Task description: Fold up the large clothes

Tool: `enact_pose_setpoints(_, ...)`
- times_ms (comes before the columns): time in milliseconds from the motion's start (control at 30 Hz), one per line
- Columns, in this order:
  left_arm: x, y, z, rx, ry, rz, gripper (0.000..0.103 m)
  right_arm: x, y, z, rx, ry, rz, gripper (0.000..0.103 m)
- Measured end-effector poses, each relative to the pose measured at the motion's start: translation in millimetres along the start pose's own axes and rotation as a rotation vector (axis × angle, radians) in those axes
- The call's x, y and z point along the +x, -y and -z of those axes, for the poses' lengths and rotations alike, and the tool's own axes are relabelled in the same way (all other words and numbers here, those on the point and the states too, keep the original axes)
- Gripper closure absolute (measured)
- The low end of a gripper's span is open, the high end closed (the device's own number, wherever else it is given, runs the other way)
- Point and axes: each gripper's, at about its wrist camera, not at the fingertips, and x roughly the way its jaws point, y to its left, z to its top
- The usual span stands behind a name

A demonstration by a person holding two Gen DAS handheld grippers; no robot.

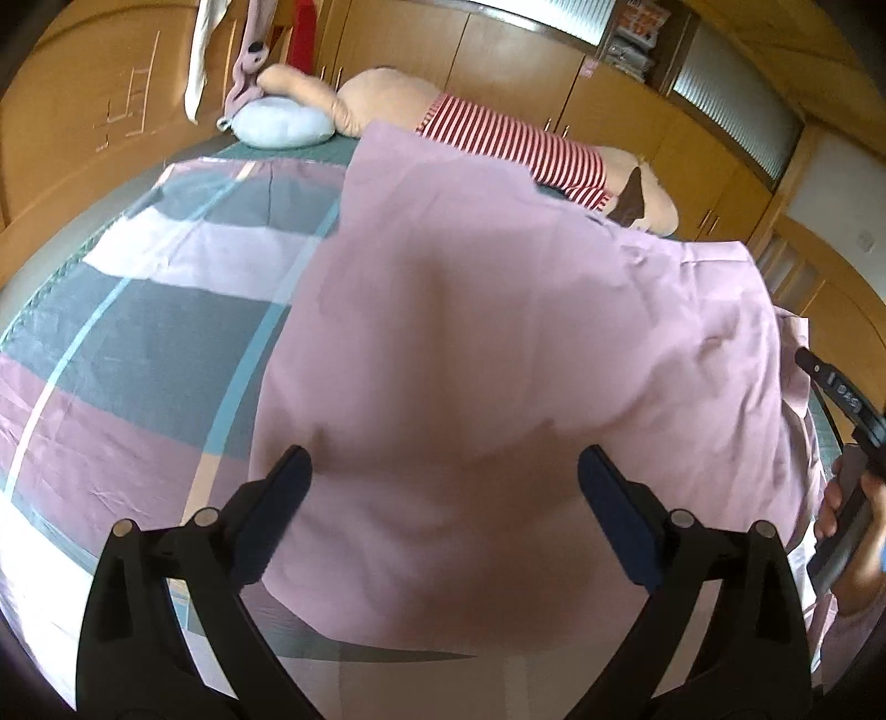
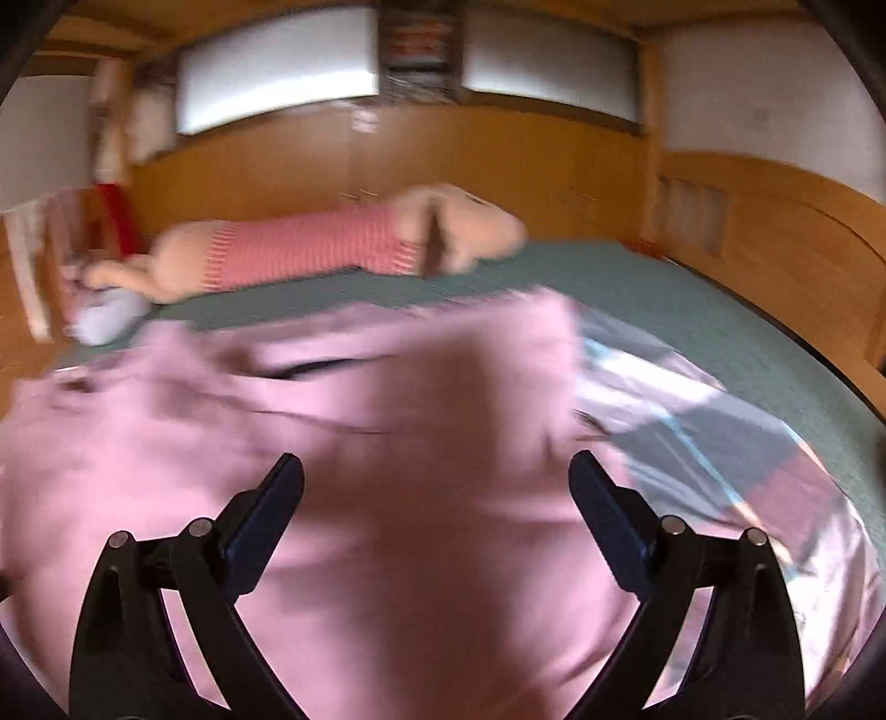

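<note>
Bed (image 1: 138, 310) with a checked pink, grey and teal sheet fills both views. Nearest, left hand-held gripper (image 1: 446, 471) hangs with jaws spread wide, gripping nothing, above the pink garment (image 1: 470, 332), which lies spread flat across the bed. Right hand-held gripper (image 2: 437, 476) likewise wide and empty over the same cloth; that view is blurred. Beyond, a striped plush toy (image 1: 515, 144) lies along the far edge. Wooden cupboards (image 1: 498, 50) stand behind.

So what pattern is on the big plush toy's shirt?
Red and white stripes on the big plush toy's shirt, clearest in the left wrist view.
</note>
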Motion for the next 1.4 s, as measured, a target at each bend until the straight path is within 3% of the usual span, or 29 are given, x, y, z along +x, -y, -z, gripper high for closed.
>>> enact_pose_setpoints(100,8.7,1.0,1.5,0.003,-0.037,0.001,0.005,-3.3,-47.3,6.8,-0.094,-0.057,-0.121,0.012)
enact_pose_setpoints(233,16.1,1.3,5.1,0.000,-0.069,-0.011,0.005,25.4,-80.6,16.2,-0.139,-0.181,-0.146,0.030)
enact_pose_setpoints(333,14.9,3.3,5.3,0.010,-0.065,-0.013,0.005,64.0,-88.6,19.6,-0.137,-0.244,-0.098,0.029)
enact_pose_setpoints(433,15.7,5.2,6.8,0.024,-0.066,-0.019,0.004,89.2,-94.9,14.4,-0.131,-0.257,-0.060,0.022)
enact_pose_setpoints(600,15.3,10.1,7.8,0.060,-0.059,-0.036,0.003,115.2,-91.4,-5.5,-0.055,-0.300,-0.061,0.016)
enact_pose_setpoints(667,15.3,11.9,8.4,0.073,-0.060,-0.043,0.003,110.6,-82.2,-11.1,-0.019,-0.284,-0.078,0.017)
enact_pose_setpoints(767,16.9,7.5,8.0,0.046,-0.072,-0.028,0.003,76.6,-56.4,-20.4,0.081,-0.148,-0.152,0.020)
enact_pose_setpoints(833,13.4,3.7,5.9,0.014,-0.059,0.000,0.003,55.4,-40.9,-23.4,0.095,-0.076,-0.151,0.020)
enact_pose_setpoints(900,7.4,3.4,4.4,-0.005,-0.032,0.037,0.003,45.9,-30.8,-22.9,0.056,-0.056,-0.120,0.020)
enact_pose_setpoints(967,5.4,4.6,3.7,-0.004,-0.026,0.059,0.003,55.1,-11.9,-18.5,0.031,-0.109,-0.030,0.020)
enact_pose_setpoints(1133,20.6,6.1,6.7,0.017,-0.082,0.015,0.003,81.8,79.0,-0.9,0.167,-0.200,0.256,0.021)
enact_pose_setpoints(1233,20.1,8.5,6.4,0.030,-0.084,-0.006,0.003,70.7,122.3,11.3,0.299,-0.212,0.271,0.020)
enact_pose_setpoints(1333,16.1,11.3,6.1,0.042,-0.072,-0.017,0.003,31.5,125.1,14.3,0.246,-0.131,0.285,0.020)
enact_pose_setpoints(1400,8.4,14.2,6.1,0.037,-0.051,-0.011,0.003,-4.1,110.0,14.9,0.202,-0.070,0.211,0.020)
